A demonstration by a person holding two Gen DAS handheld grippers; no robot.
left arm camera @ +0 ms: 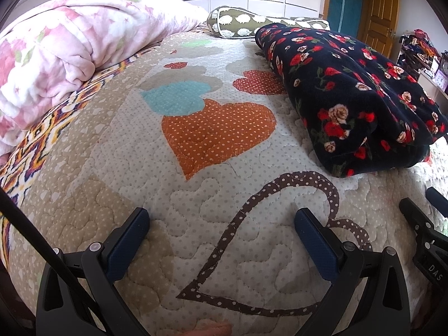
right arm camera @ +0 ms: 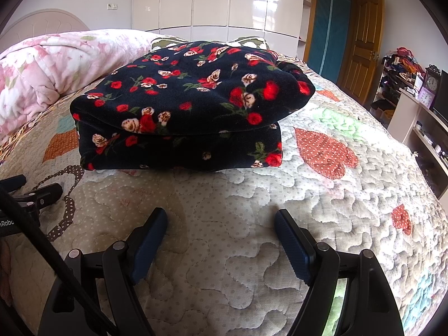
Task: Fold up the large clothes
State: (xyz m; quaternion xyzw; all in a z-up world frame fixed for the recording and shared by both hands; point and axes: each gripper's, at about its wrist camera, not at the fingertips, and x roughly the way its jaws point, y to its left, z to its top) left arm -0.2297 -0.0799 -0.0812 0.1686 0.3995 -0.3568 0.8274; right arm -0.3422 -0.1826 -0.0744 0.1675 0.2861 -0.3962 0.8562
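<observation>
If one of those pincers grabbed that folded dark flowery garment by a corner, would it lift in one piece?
Probably not. The folded floral garment looks like thick, soft fleece stacked in loose layers, so a corner pull would likely peel the top layer and undo the fold. It seems bulky, perhaps heavyish. Its fuzzy surface should grip, not slip. Both the left gripper and right gripper are open, clear of it.

Dark floral garment [right arm camera: 184, 106] — folded, lying on quilt [right arm camera: 252, 238].

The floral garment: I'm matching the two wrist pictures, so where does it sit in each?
Left wrist: folded floral garment at upper right, on the quilt.
Right wrist: centre, slightly left, straight ahead.
Shared landmark: pink blanket, at upper left in both.
</observation>
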